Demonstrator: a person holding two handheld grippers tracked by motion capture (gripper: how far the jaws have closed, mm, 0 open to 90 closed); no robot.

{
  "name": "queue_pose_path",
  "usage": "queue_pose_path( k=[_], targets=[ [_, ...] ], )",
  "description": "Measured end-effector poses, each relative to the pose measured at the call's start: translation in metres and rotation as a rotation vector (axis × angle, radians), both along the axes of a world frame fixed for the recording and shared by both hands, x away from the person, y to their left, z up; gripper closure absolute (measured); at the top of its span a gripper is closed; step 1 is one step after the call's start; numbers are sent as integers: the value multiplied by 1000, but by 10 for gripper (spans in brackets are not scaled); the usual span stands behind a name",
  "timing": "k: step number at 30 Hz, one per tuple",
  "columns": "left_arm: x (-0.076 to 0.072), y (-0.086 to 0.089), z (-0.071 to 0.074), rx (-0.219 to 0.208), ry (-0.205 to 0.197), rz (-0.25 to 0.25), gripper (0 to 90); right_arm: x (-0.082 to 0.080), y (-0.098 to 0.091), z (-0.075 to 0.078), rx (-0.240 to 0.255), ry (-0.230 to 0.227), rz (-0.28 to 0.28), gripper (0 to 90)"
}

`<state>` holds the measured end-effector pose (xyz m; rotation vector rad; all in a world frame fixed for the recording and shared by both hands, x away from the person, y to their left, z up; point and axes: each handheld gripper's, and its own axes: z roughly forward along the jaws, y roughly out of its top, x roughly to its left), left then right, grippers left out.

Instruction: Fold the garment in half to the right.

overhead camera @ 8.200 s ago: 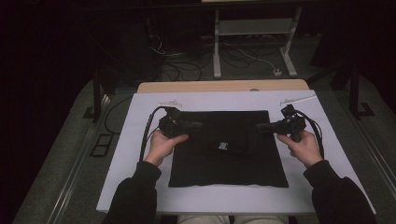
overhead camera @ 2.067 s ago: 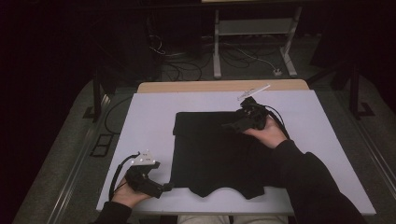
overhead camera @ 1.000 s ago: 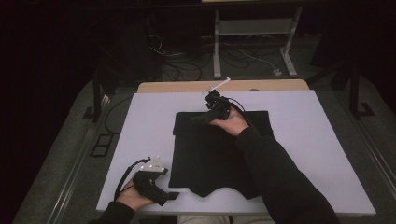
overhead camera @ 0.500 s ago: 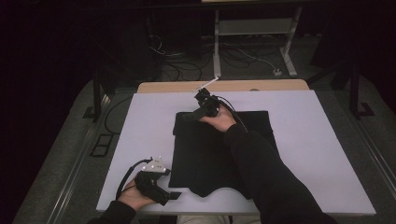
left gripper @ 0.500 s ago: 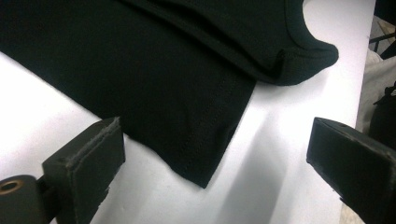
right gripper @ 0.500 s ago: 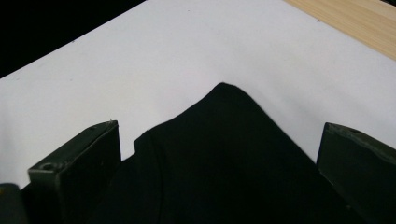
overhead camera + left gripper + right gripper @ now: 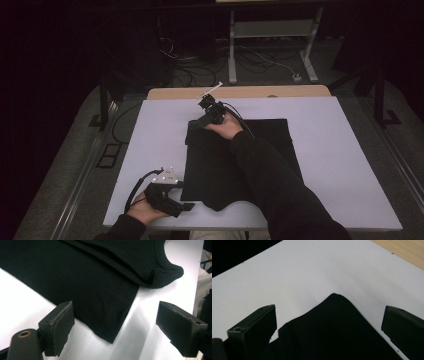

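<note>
White sheeting covers the table [image 7: 350, 165], and on it a black garment [image 7: 220, 170] lies flat, part-folded, in the middle, its near edge close to the person's side. By the look of it, the step in hand is taking hold of its left side for another fold. The left gripper [image 7: 182, 206] rests at the near left corner of the cloth; in the left gripper view that corner [image 7: 110, 338] lies between the jaws, which stand apart and have just been closing, the pads not yet on the fabric. The right gripper [image 7: 196, 125] has reached across to the far left corner; in the right gripper view that corner [image 7: 334, 296] points up between jaws spread wide, with nothing pinched. Next, I judge, each gripper must slide a jaw under its corner and close on it, catching every layer, before both lift together; a shallow bite would probably let the cloth slip
</note>
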<state>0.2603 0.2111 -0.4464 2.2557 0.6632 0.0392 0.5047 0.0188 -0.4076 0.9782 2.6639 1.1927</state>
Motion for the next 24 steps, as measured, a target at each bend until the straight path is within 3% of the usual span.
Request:
queue_pose_path(
  k=[13, 24],
  targets=[
    [1, -3, 0, 18, -56, 45, 399, 13, 19, -16, -22, 16, -20, 21],
    [3, -7, 1, 21, -54, 38, 567, 15, 30, -25, -36, 17, -27, 111]
  ],
)
